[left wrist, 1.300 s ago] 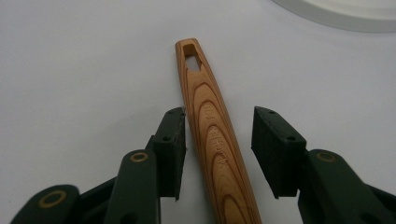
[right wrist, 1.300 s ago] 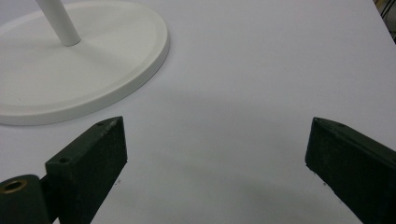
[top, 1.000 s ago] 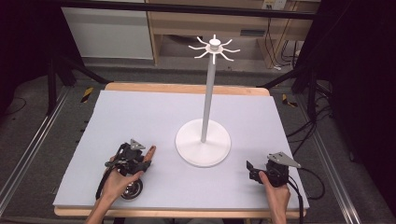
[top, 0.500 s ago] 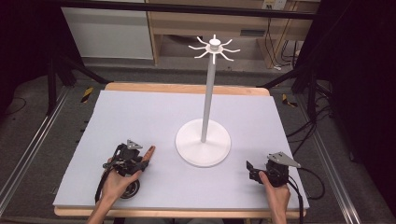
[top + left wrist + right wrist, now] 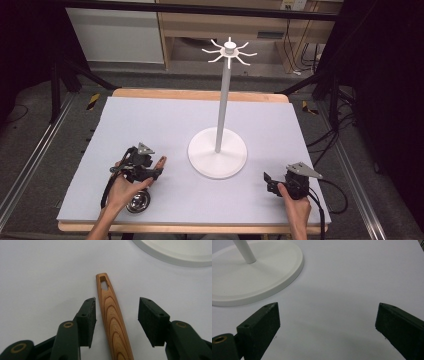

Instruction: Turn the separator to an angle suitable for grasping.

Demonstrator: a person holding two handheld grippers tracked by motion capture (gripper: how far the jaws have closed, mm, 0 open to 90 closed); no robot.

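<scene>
A ladle lies at the table's front left, its metal bowl [image 5: 138, 201] beside the person's left hand. Its wooden handle [image 5: 112, 322] has a slot at the tip and points toward the white stand's base [image 5: 217, 155]. My left gripper [image 5: 153, 167] straddles the handle. Its jaws have just been opening, and the pads [image 5: 87, 320] now stand apart from the wood on both sides. My right gripper [image 5: 270, 183] rests at the front right of the table, open [image 5: 328, 304] with bare table between its jaws.
The white stand's pole [image 5: 222, 100] rises from the round base near the table's middle to a ring of hooks [image 5: 229, 50]. The base's rim [image 5: 287, 282] lies just ahead and left of the right gripper. Shelving and cables sit beyond the table.
The left hand and gripper have shifted very slightly over the ladle handle. The right gripper and the stand have not moved.
</scene>
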